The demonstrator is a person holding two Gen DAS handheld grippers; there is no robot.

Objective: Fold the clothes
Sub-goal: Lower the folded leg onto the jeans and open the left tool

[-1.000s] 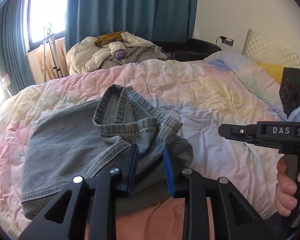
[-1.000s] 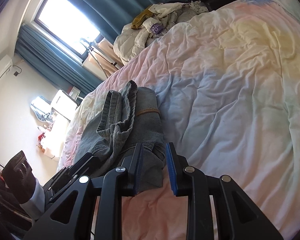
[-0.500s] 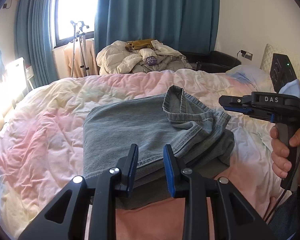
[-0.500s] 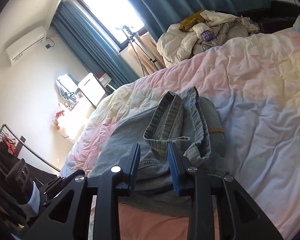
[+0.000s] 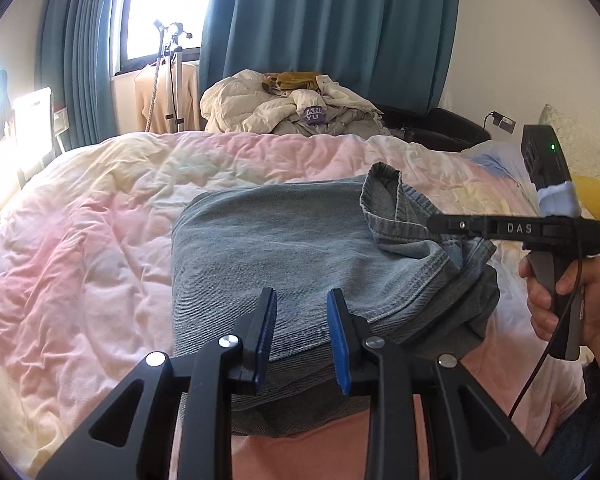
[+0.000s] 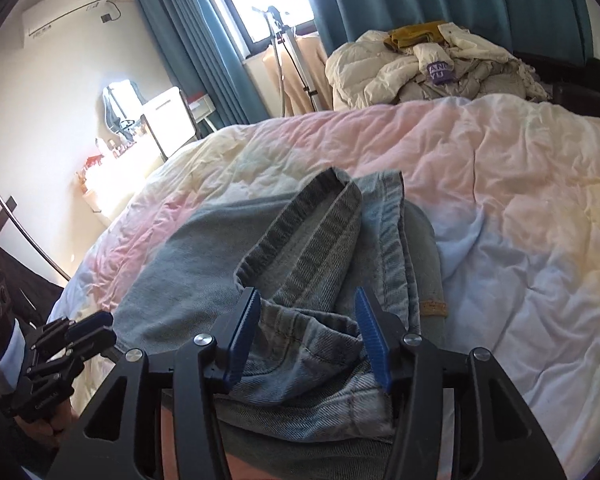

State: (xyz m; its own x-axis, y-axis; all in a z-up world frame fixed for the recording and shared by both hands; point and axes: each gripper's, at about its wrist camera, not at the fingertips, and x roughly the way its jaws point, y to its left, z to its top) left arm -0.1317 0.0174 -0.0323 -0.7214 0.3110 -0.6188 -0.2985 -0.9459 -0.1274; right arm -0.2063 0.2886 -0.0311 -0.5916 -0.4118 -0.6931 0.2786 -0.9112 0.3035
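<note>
Bedroom with teal curtains [image 5: 332, 28] and a bright window; bed [image 5: 80, 240] covered by a rumpled pastel pink-yellow-blue duvet, with a heap of unfolded pale clothes [image 5: 296, 108] at the far side. Folded jeans [image 5: 284, 248] lie on the near half of the bed, directly ahead of and below both grippers, long axis running left-right across the left wrist view, with the loose hem ends bunched up at the right end. Left gripper [image 5: 302, 338] sits over the near edge of the jeans at mid-length, jaws narrowly apart; denim shows between them, but whether the pads actually pinch it can't be told from this angle. Right gripper [image 6: 308, 340] is over the bunched right end, nearer the loose hems, so it's the better placed for tidying them; its jaws are opening, crumpled denim between them but pads clear of it. Readable writing: "DAS" on the side of the right gripper in the left wrist view, and what looks like "ANA YU" on a purple patch [image 5: 313, 115] in the clothes heap; tan label [image 6: 433, 308] on the jeans is unreadable.
</note>
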